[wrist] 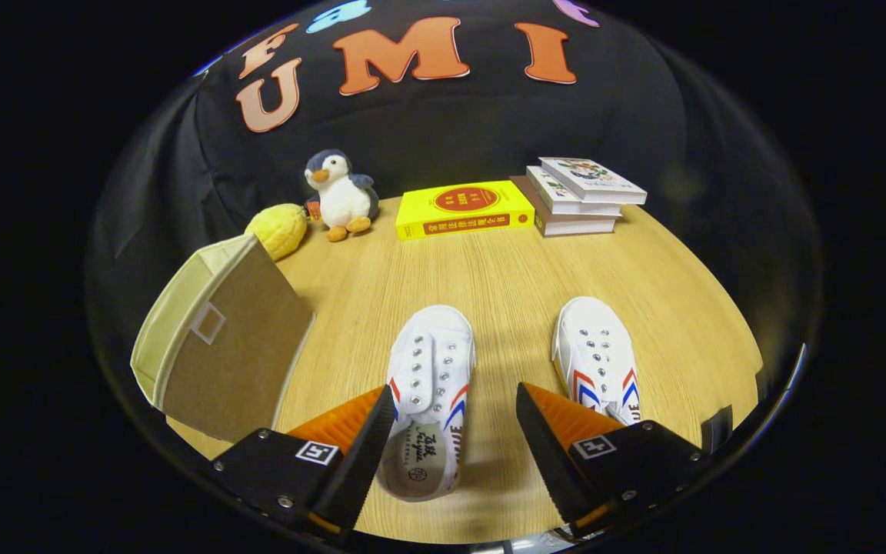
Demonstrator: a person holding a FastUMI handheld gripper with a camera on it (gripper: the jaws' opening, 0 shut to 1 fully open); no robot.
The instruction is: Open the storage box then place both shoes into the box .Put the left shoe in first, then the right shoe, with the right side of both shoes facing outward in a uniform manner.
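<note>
Even, fairly bright overhead light is falling on the pale wood-grain round table [504, 269], while the black cloth wall behind is staying dim and swallowing detail. Soft shadows are lying beside the white canvas lace-up shoe [429, 385] between the fingers and under the wide-open gripper [454, 400], darkening the wood just ahead of its tips. No harsh glare is showing; the glossy yellow hardcover book [464, 208] is only gleaming faintly. Fisheye distortion is bending the table's rim into a strong curve and stretching the beige fabric storage box [220, 338]. Focus is holding sharp at centre and softening slightly outward.
</note>
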